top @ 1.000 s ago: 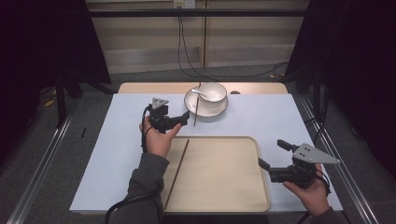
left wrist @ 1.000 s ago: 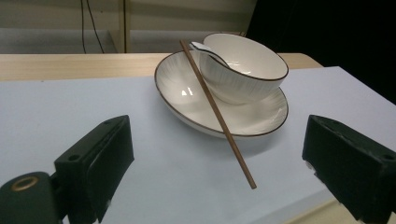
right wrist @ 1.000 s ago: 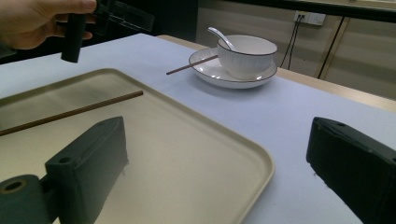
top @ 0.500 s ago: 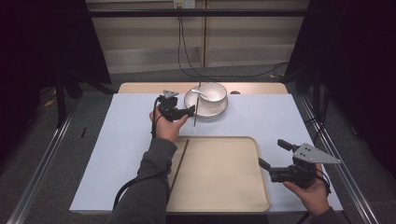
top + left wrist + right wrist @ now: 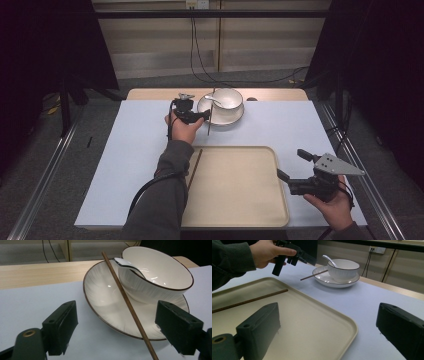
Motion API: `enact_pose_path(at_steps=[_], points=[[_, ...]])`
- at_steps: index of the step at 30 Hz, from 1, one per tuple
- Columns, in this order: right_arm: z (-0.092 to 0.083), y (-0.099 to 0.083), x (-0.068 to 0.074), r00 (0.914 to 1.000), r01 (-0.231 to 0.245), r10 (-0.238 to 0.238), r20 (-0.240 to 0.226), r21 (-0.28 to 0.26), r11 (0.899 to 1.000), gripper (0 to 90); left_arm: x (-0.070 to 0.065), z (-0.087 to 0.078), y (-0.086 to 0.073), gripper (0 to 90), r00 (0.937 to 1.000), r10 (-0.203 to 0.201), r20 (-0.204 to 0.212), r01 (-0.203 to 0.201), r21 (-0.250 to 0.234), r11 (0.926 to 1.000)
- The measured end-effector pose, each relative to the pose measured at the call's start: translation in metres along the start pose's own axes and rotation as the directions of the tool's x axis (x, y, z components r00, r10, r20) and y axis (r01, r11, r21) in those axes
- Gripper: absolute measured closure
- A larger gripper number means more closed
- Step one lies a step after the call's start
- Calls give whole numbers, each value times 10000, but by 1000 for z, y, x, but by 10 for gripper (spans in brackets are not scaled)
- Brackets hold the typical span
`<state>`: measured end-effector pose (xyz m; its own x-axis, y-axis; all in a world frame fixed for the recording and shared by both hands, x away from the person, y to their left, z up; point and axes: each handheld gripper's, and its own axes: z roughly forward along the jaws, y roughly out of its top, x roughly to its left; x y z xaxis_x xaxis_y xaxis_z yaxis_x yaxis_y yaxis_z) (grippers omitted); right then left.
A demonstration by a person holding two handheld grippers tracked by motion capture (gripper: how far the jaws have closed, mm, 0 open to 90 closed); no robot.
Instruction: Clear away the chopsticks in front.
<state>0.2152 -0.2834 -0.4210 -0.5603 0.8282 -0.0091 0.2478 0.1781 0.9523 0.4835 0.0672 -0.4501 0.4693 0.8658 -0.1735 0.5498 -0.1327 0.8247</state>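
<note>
- A glossy, glazed finish is seen on the white ceramic bowl (image 5: 160,275) and the dark-rimmed white saucer (image 5: 105,302).
- Matt brown wood is shown by the thin chopstick (image 5: 127,302).
- A smooth, matt plastic look is given by the beige rectangular tray (image 5: 240,195).

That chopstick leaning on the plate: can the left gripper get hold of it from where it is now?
Probably yes. The chopstick lies between the open jaws of the left gripper, which have just been closing, not yet touching it. Nothing stands between them; the bowl sits farther back.
</note>
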Motion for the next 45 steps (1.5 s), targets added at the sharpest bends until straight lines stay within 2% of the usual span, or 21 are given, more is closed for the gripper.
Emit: enact_pose_path(at_steps=[7,9,12,15,21,26,27,28,29,32,34,36,41,45], points=[[-1,0,1,10000,-56,56,11,-17,10000,50,-5,12,2,260,9999,-134,90,133,90,9999],[0,0,0,10000,-81,81,16,-25,10000,50,-5,15,3,314,9998,-61,175,57,235,9997],[-1,0,0,10000,-82,82,-35,-16,10000,51,-6,19,3,348,9997,-10,262,1,329,9995],[-1,0,-1,9999,-62,62,-79,-30,10000,51,-8,23,3,390,9992,-216,340,202,428,9989],[-1,0,-1,9999,-98,98,-97,1,10000,51,-9,30,3,461,9990,-230,372,203,709,9973],[-1,0,-1,9999,-79,79,-81,29,10000,53,-10,36,2,520,9998,-176,110,165,935,9955],[0,0,-1,9999,-67,67,-83,23,10000,53,-11,38,2,539,9995,-281,157,264,997,9947],[0,0,-1,9999,-67,67,-87,23,10000,53,-10,38,2,563,9998,-130,152,112,1129,9935],[0,0,-1,9999,-89,89,-115,3,10000,53,-11,40,2,578,9998,-172,101,161,1062,9942],[0,0,-2,9999,-150,150,-44,12,9999,53,-11,42,1,633,9998,-124,135,106,1255,9920],[0,0,-2,9999,-111,111,-53,22,9999,53,-12,44,0,701,9992,-398,96,382,1326,9904],[-1,0,-2,9999,-120,120,-50,6,9999,53,-11,44,0,739,9994,-354,1,350,1425,9892],[0,0,-2,9999,-141,141,-60,21,9999,53,-10,40,2,846,9974,-624,-359,676,1667,9837],[-1,0,-2,9999,-127,127,-58,12,9999,53,-10,33,4,851,9956,-739,-575,824,1649,9829]])
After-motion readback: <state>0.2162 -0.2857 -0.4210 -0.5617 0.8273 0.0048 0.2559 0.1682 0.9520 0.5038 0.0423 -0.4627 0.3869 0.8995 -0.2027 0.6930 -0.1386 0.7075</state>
